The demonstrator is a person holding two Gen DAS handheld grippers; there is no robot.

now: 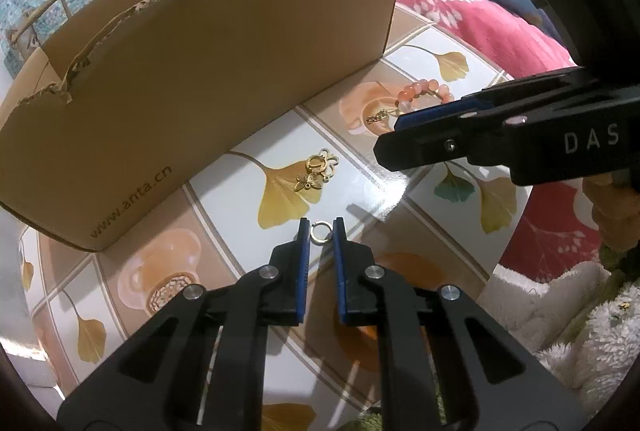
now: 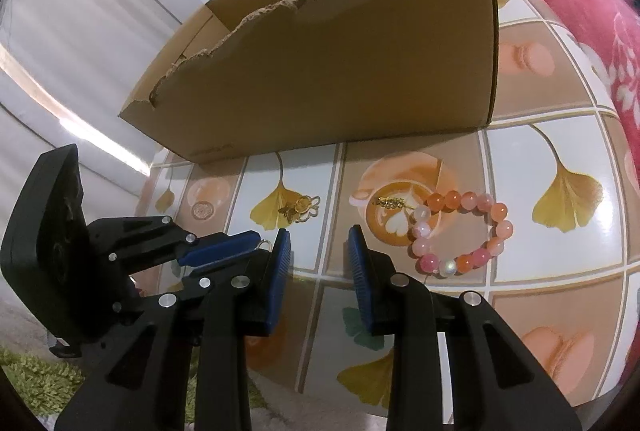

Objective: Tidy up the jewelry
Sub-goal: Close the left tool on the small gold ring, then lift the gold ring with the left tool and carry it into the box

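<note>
Jewelry pieces lie on a table (image 2: 520, 151) with a ginkgo-leaf and coffee print, all in front of a torn-topped cardboard box (image 1: 224, 79) that stands toward the table's far edge. Small gold ring (image 1: 319, 232) sits between the blue pads of the left gripper (image 1: 320, 233), fingertips down at the tabletop; the pads stand just beside the ring on either side, slim gaps visible, so not clamped on it. Gold charm cluster (image 1: 314, 173) lies just beyond, on a yellow leaf print, near the box's front wall. Pink and orange bead bracelet (image 2: 460, 231) with a short gold chain lies farther toward the table's right edge, on a coffee-cup print. Right gripper (image 2: 318, 243) hangs over the table between charm and bracelet, jaws part open, nothing between them. Pink floral blanket (image 2: 580, 11) lies past the right edge.
</note>
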